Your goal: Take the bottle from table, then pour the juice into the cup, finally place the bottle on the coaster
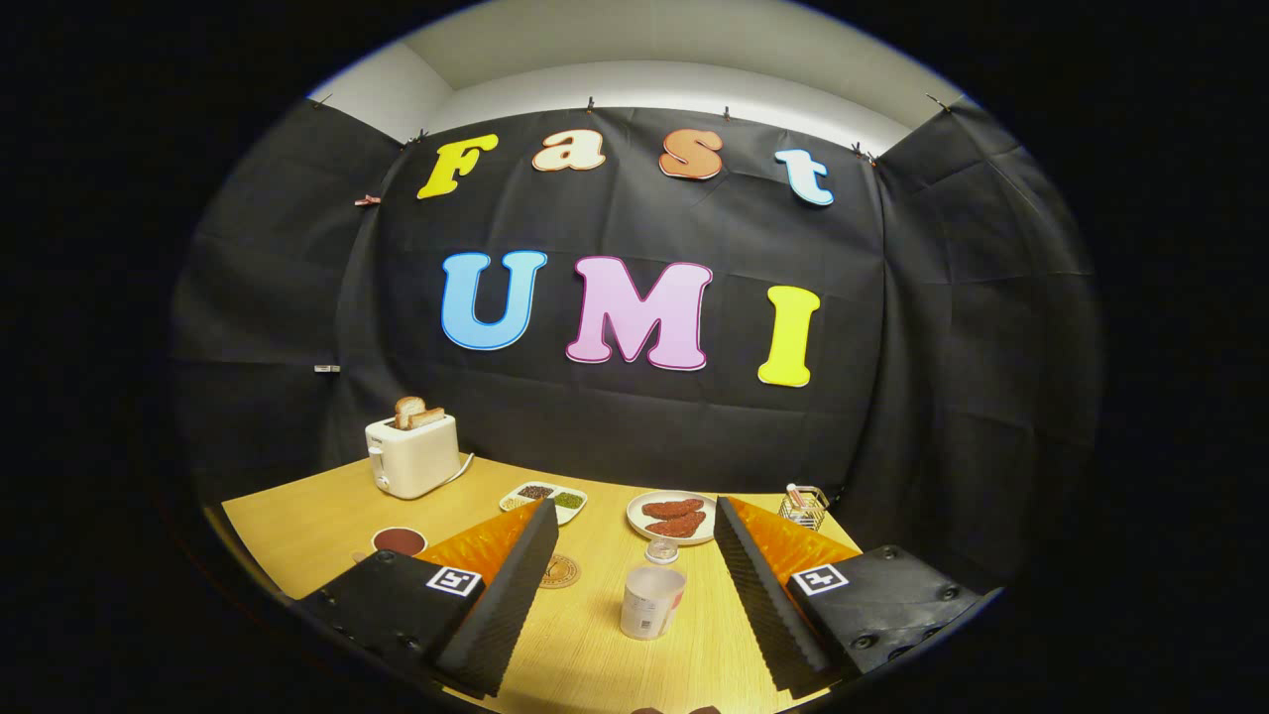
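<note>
My gripper (633, 506) hangs above the near part of a wooden table (297, 526) and is open, with nothing between its fingers. A white cup (651, 601) with printing on its side stands upright in the gap between the fingers, nearer the right one. Just beyond the cup is a small clear container (661, 550), perhaps the bottle, though it is too small to tell. A round tan coaster (558, 571) lies flat on the table beside the left finger, left of the cup.
A white toaster (411, 456) with bread slices stands at the back left. A small tray of condiments (543, 496), a plate of reddish pieces (674, 518) and a wire holder (803, 506) line the back. A dark red dish (399, 540) lies left of the left finger.
</note>
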### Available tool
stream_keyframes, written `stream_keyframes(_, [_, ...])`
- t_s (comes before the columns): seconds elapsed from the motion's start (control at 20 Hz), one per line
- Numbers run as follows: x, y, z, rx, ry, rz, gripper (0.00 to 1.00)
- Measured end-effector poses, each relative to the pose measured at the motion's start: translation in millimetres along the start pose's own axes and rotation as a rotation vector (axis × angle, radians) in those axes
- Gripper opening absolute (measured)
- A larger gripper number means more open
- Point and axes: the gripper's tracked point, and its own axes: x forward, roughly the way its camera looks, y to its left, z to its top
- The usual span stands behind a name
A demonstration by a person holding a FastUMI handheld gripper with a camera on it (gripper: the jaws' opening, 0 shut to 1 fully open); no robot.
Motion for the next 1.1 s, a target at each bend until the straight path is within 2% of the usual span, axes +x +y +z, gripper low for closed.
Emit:
stream_keyframes(0.3, [6, -6, 0, -0.007, 0.000, -0.007, 0.97])
stream_keyframes(0.7, [22, -6, -25, 0.000, 0.035, 0.000, 0.97])
stream_keyframes(1.1, [55, -10, -72, -0.042, 0.090, 0.006, 0.97])
